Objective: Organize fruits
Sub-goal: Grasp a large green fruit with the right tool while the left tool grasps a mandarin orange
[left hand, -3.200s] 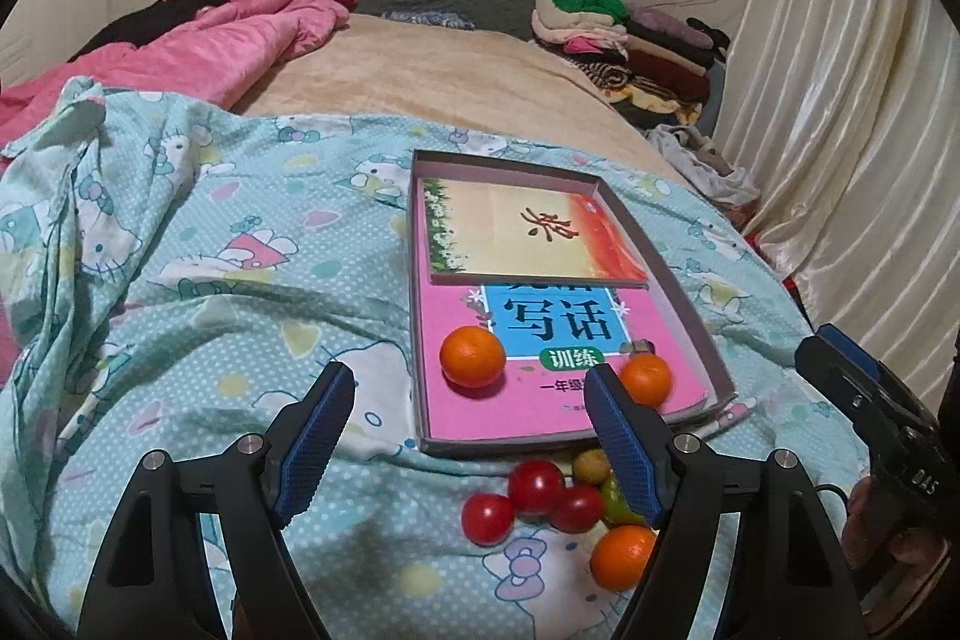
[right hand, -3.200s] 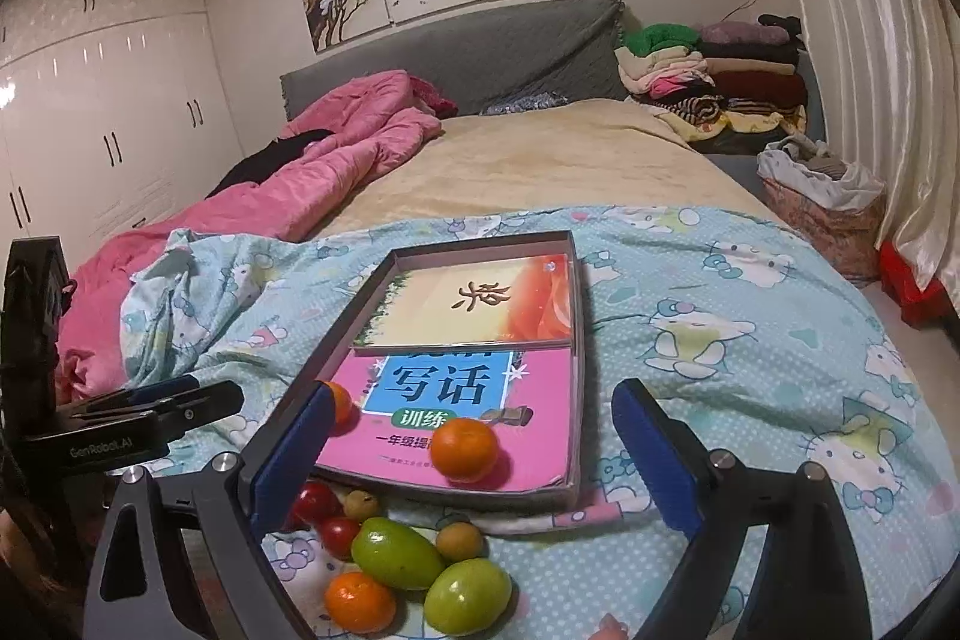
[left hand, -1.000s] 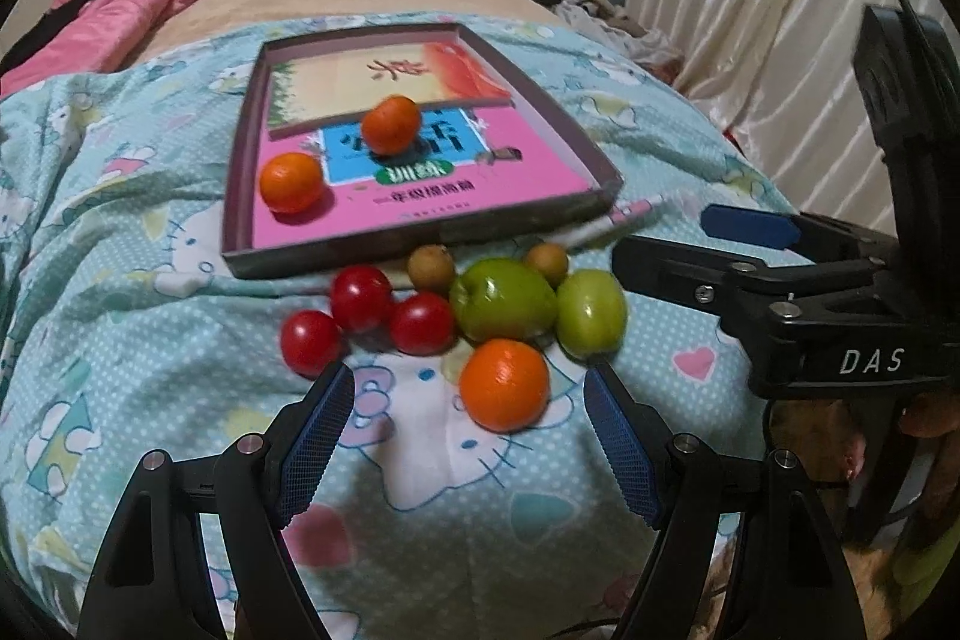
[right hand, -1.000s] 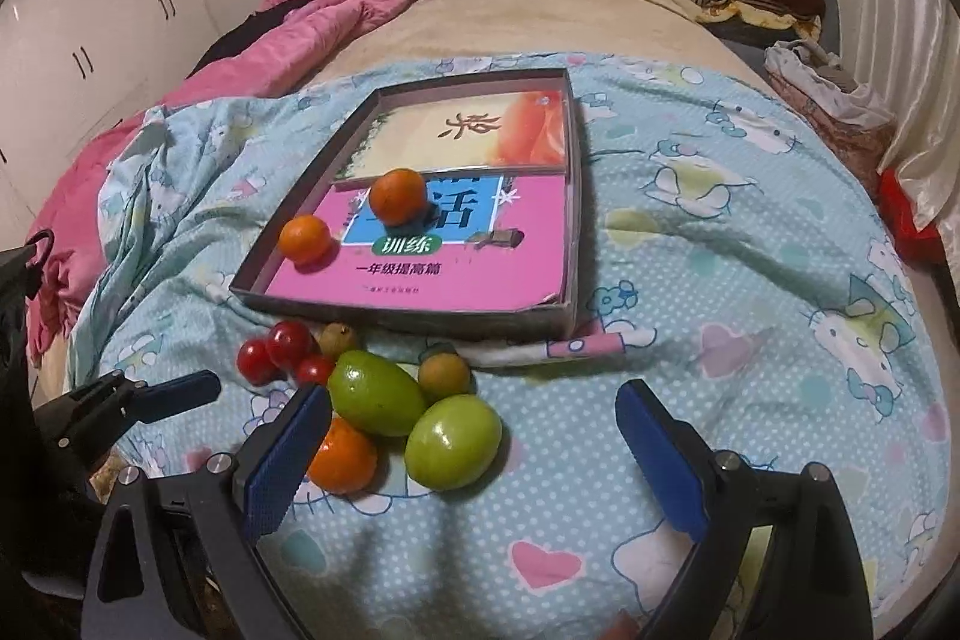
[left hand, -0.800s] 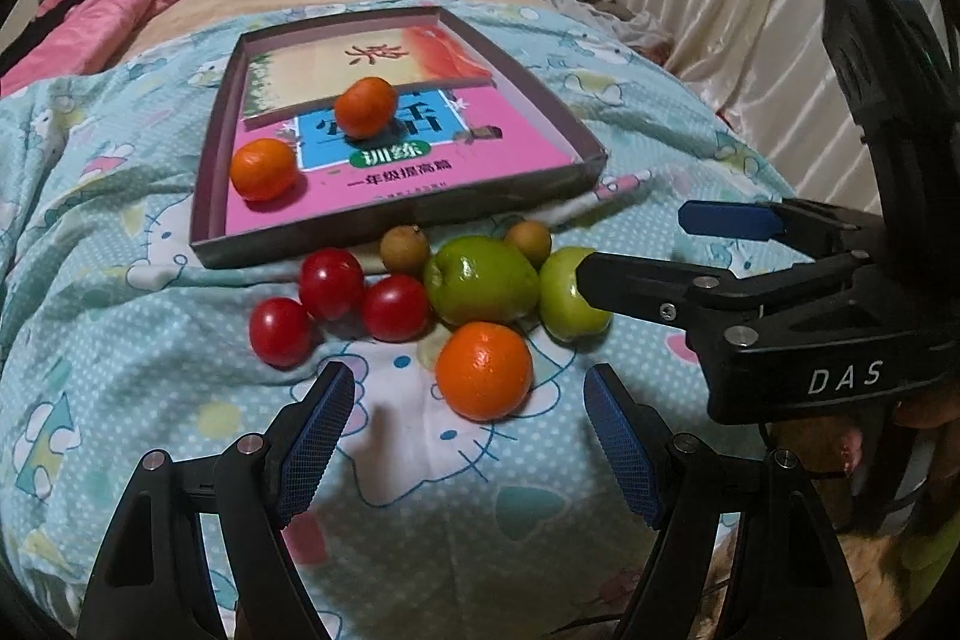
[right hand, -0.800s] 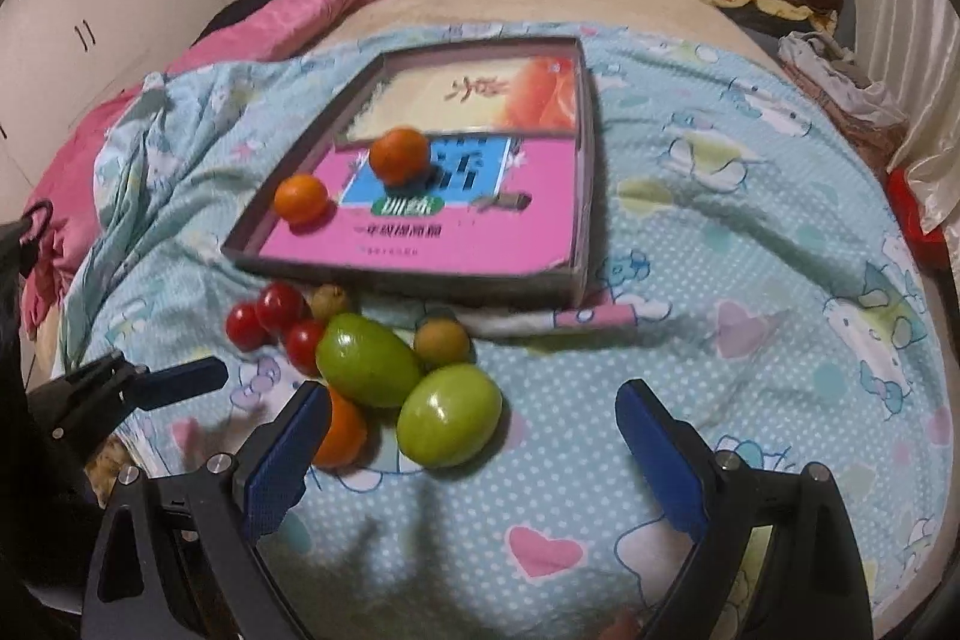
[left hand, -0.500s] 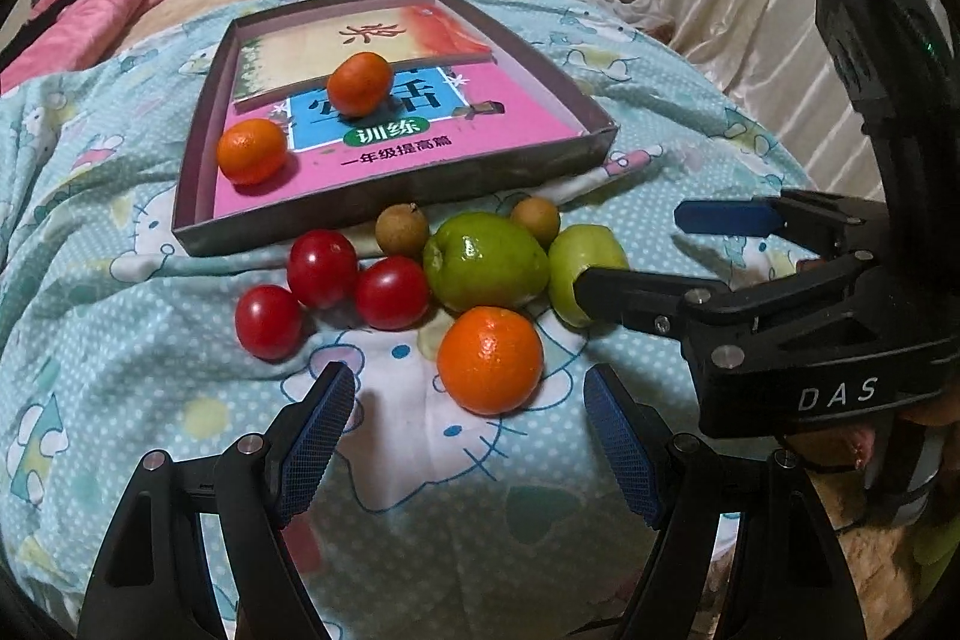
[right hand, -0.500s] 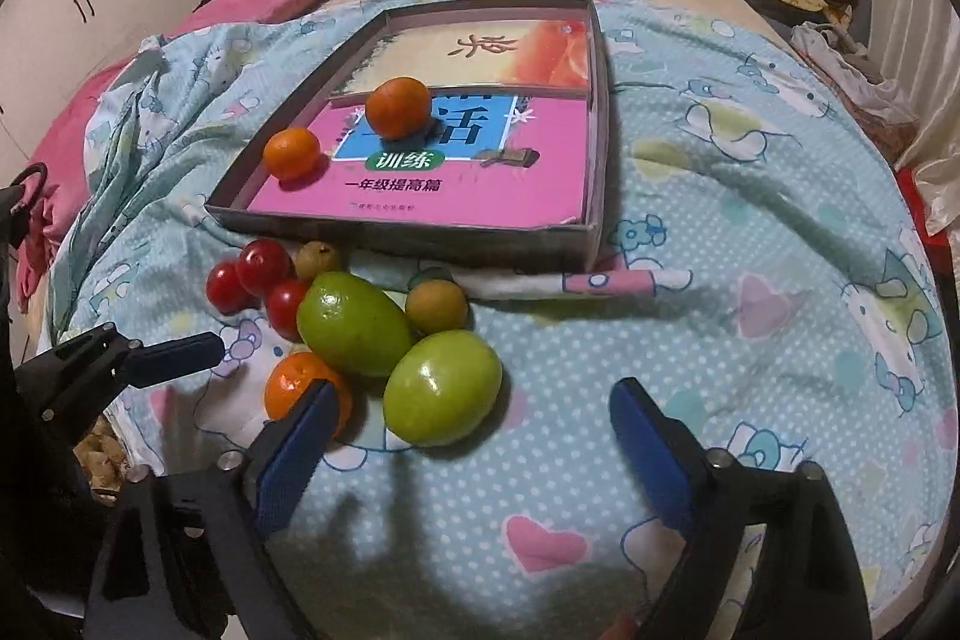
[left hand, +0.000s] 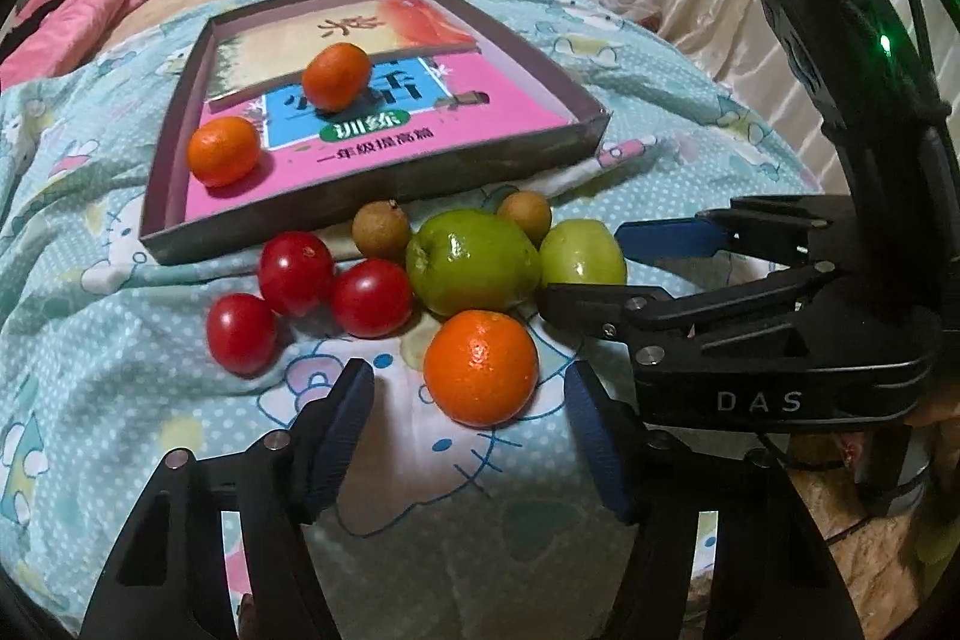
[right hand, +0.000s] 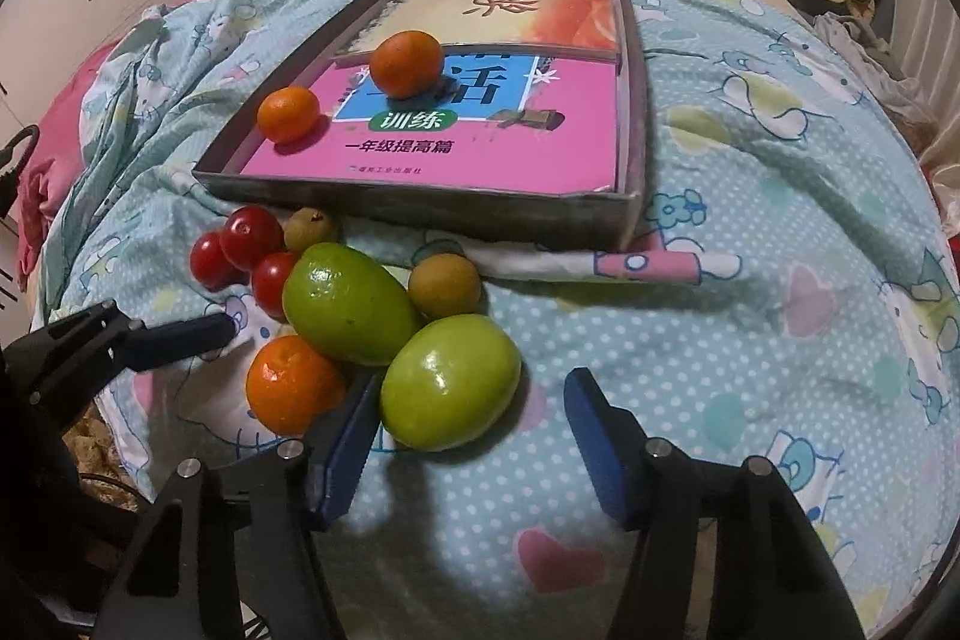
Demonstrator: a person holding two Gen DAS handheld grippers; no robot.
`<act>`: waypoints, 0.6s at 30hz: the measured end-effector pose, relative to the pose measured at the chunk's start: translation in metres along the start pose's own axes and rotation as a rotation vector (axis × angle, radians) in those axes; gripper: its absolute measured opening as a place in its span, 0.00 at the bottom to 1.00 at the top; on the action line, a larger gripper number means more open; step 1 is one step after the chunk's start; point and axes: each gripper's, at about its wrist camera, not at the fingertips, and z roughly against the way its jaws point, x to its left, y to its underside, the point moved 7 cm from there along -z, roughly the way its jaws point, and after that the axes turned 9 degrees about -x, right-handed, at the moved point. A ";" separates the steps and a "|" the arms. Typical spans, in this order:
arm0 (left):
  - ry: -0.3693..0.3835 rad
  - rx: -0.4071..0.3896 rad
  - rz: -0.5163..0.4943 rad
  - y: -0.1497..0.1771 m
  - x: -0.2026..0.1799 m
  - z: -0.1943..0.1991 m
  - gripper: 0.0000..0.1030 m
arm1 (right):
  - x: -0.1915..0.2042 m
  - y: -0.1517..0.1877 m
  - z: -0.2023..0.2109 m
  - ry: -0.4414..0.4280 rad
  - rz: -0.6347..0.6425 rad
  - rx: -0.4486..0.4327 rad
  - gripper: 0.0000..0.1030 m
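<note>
Orange and green fruit cluster on the quilt (right hand: 780,340) just before the tray's (right hand: 420,205) near edge. Left gripper (left hand: 468,400), spread, brackets the loose tangerine (left hand: 480,367); right gripper (right hand: 471,403), spread, lines up on the nearer green fruit (right hand: 450,388), apparently for transfer beside two tangerines (right hand: 407,63) already in the tray.

We read "DAS" in pale letters on the right gripper (left hand: 759,403) body. The pink book (right hand: 480,130) in the tray (right hand: 420,205) carries "训练" on a green oval and "一年级提高篇" beneath it.
</note>
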 end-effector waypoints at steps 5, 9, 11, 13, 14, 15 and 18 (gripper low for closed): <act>-0.006 0.002 -0.027 -0.001 -0.002 -0.005 0.61 | 0.004 0.001 -0.006 -0.005 0.016 0.014 0.51; -0.012 -0.005 -0.044 -0.002 -0.003 -0.007 0.56 | 0.007 0.002 -0.008 -0.024 0.018 0.016 0.45; -0.013 -0.010 -0.046 -0.003 -0.002 -0.008 0.53 | 0.006 0.002 -0.008 -0.033 0.010 0.016 0.45; -0.005 -0.012 -0.040 -0.005 -0.001 -0.009 0.52 | 0.005 0.002 -0.007 -0.050 -0.007 0.013 0.45; -0.004 -0.013 -0.038 -0.005 0.000 -0.009 0.52 | 0.003 0.002 -0.006 -0.059 -0.020 0.011 0.45; -0.002 -0.013 -0.037 -0.005 0.000 -0.009 0.52 | 0.002 0.001 -0.005 -0.066 -0.031 0.009 0.45; -0.004 -0.015 -0.044 -0.005 -0.001 -0.010 0.50 | -0.008 0.000 0.002 -0.063 -0.078 -0.011 0.45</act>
